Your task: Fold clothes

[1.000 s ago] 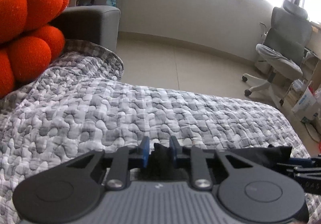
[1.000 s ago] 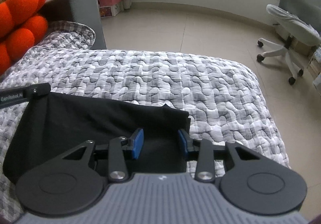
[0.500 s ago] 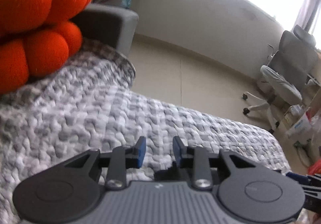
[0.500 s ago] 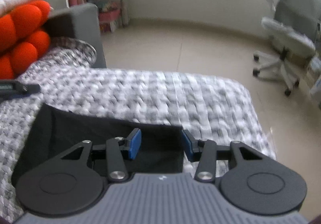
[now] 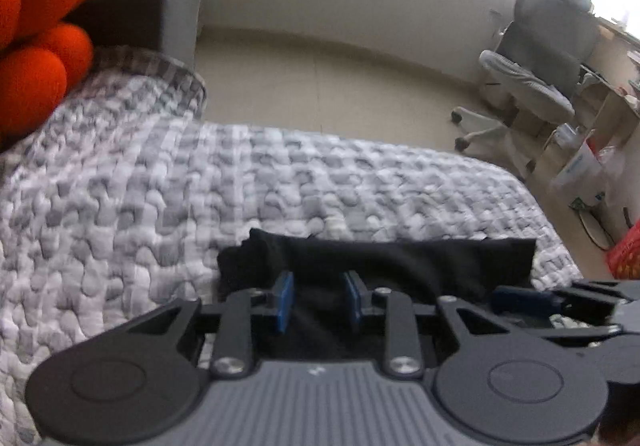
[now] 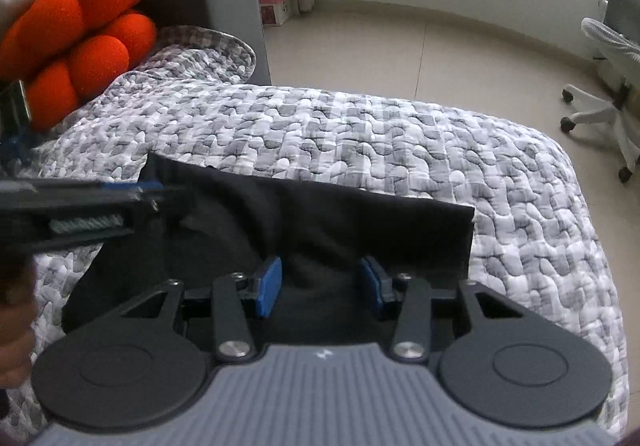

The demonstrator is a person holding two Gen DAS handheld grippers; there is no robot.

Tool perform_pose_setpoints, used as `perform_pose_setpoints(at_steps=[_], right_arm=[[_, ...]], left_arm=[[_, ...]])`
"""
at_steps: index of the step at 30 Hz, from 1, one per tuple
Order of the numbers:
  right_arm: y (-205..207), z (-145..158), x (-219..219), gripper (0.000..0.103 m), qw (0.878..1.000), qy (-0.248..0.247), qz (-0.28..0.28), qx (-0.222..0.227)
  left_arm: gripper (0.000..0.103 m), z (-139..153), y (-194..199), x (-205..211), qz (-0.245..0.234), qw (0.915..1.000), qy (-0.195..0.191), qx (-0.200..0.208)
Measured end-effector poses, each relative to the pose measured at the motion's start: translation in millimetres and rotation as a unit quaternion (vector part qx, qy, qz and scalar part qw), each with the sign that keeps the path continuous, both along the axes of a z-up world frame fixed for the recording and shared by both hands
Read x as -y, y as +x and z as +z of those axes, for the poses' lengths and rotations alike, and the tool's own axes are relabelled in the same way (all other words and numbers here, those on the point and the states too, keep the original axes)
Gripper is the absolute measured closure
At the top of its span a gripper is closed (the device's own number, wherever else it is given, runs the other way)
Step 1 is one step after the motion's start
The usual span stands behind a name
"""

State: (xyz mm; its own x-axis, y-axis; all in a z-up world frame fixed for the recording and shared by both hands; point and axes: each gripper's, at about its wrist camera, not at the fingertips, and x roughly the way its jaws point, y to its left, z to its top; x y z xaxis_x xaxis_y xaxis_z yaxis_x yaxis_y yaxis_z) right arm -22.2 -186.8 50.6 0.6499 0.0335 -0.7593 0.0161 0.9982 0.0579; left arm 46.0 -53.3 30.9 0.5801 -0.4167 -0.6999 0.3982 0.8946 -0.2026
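Both grippers, left (image 5: 316, 300) and right (image 6: 320, 288), now released, hovering over black garment (image 6: 320, 222) lying flat on quilt (image 6: 400, 134); left previously clenched on cloth. Fold laid, awaiting regrasp.

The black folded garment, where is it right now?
The black folded garment lies on the grey checked quilt, in front of both claws, right of the orange knotted cushion.

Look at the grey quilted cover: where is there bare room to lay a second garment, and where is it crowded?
Bare quilt lies between the black cloth garment's far edge and the grey-and-white quilted cover's far rim, and along its right side. It is crowded near the orange knobbly cushion at the left, and in the foreground where both claws hover over the black cloth.
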Motion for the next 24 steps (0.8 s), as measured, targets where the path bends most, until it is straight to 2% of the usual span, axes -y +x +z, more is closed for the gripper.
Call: perform_pose_setpoints(at_steps=[13,21,24], right_arm=[[-18,12,7,0.058,0.999,0.006,-0.027,0.019],[-32,19,9,0.058,0.999,-0.008,-0.028,0.025],[-38,25,18,0.058,0.999,-0.004,-0.04,0.035]], left_arm=[[0.075,13,-7,-22,0.022,0.9995,-0.02,0.002],[0.074,12,-17,-29,0.033,0.9995,0.0,0.0],[0.074,13,-20,-38,0.041,0.9991,-0.006,-0.005]])
